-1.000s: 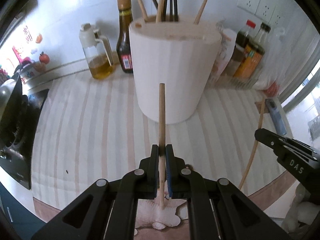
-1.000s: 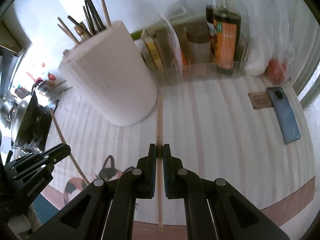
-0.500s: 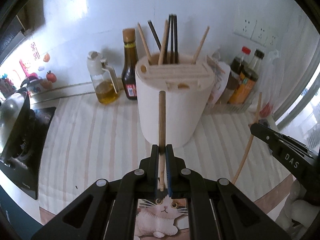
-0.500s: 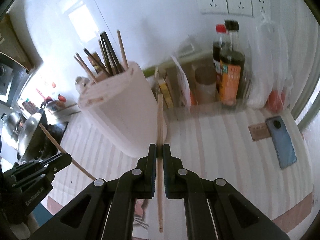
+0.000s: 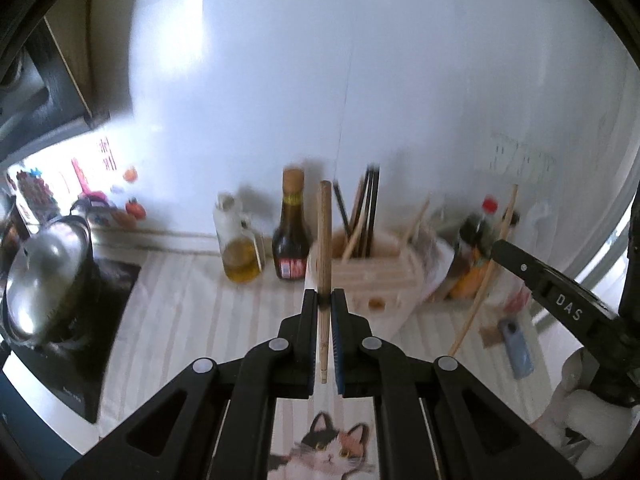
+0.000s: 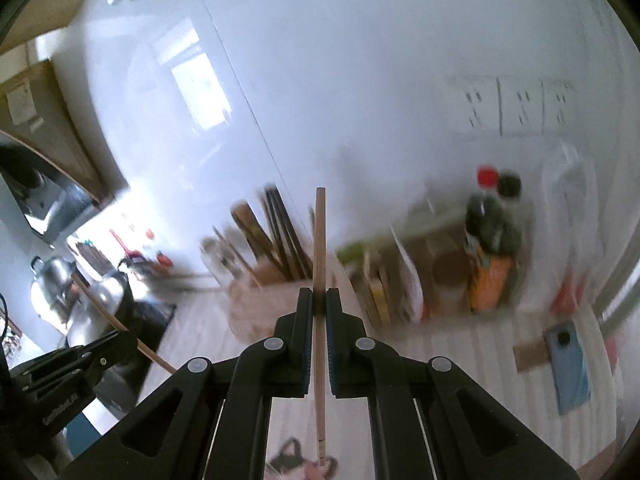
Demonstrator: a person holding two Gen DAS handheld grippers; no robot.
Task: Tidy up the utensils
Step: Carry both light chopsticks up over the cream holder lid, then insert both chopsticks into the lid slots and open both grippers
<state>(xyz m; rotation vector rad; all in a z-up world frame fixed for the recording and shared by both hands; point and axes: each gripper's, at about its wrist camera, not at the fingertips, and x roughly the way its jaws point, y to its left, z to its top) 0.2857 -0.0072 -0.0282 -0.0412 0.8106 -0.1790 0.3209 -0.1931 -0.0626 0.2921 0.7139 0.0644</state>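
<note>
2 claws each clamp 1 chopstick above the holder [image 5: 372, 276].

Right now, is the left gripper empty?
No, the left gripper is clamped on a wooden chopstick that stands up between its closed jaws, in front of the utensil holder.
</note>
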